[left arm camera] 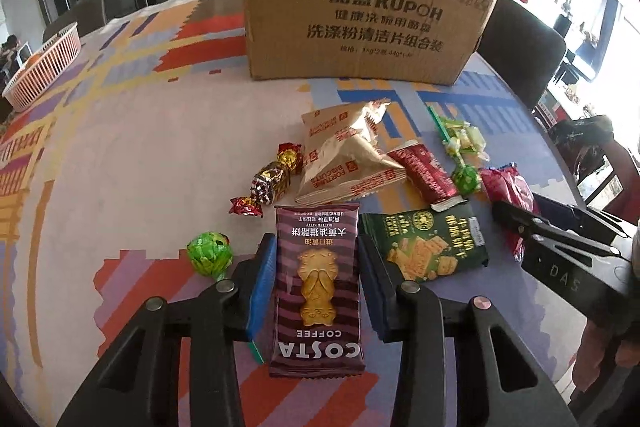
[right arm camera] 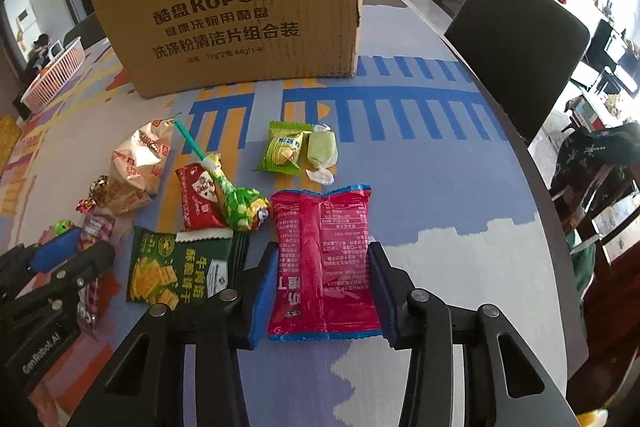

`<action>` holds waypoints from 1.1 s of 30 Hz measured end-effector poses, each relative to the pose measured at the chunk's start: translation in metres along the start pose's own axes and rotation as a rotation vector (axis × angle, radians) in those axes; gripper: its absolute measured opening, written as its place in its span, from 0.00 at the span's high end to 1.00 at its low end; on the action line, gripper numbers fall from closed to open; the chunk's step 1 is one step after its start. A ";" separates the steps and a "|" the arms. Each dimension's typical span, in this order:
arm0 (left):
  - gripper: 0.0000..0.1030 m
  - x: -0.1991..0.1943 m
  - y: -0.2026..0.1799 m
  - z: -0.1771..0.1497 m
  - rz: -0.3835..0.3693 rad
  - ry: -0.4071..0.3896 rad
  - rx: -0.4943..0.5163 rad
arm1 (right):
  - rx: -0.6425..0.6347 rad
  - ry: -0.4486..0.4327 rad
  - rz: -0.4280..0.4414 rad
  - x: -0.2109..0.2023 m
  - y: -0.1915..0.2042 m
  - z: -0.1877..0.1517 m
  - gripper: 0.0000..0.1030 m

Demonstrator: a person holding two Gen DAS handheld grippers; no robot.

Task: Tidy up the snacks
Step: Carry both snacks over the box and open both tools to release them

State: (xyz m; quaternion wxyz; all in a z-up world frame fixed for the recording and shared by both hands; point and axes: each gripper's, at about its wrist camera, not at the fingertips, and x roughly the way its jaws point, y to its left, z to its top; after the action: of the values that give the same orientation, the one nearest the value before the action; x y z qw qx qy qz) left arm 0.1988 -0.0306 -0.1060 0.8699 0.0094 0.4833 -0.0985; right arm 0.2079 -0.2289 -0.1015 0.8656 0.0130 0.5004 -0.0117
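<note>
A brown striped Costa biscuit packet (left arm camera: 316, 291) lies flat on the patterned tablecloth (left arm camera: 140, 155). My left gripper (left arm camera: 316, 243) is shut on it, a blue pad pressing each long side. A pink snack packet (right arm camera: 324, 267) lies back side up, and my right gripper (right arm camera: 323, 249) is shut on it, with its pads against both edges. A dark green cracker packet (right arm camera: 176, 267) lies between the two grippers. In the left wrist view the right gripper's black fingers (left arm camera: 516, 219) cover part of the pink packet (left arm camera: 506, 187).
A tall cardboard box (left arm camera: 360, 15) stands at the back. Loose snacks lie before it: a gold biscuit bag (left arm camera: 344, 155), a red packet (left arm camera: 426, 171), a foil candy (left arm camera: 272, 179), green lollipops (left arm camera: 208, 255), green candies (right arm camera: 284, 147). A pink basket (left arm camera: 44, 67) sits far left, a dark chair (right arm camera: 520, 47) right.
</note>
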 end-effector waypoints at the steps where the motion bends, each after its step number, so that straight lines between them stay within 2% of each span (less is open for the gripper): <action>1: 0.61 -0.002 -0.001 0.000 0.000 -0.005 0.001 | 0.000 -0.003 0.000 -0.002 -0.001 -0.001 0.58; 9: 0.61 -0.028 -0.010 0.005 -0.020 -0.060 0.017 | 0.002 -0.059 0.025 -0.036 -0.002 -0.008 0.58; 16: 0.61 -0.055 -0.014 0.018 -0.026 -0.129 0.034 | -0.009 -0.134 0.068 -0.068 0.004 0.001 0.58; 24: 0.61 -0.079 -0.016 0.049 -0.005 -0.209 0.066 | -0.030 -0.219 0.099 -0.095 0.012 0.025 0.58; 33: 0.61 -0.101 -0.010 0.092 0.021 -0.276 0.094 | -0.054 -0.272 0.108 -0.111 0.022 0.064 0.58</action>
State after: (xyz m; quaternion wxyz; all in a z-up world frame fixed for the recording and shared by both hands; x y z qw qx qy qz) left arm 0.2226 -0.0344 0.0292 0.9276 0.0416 0.3539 -0.1122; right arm 0.2087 -0.2082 0.0270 0.9248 0.0150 0.3774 0.0466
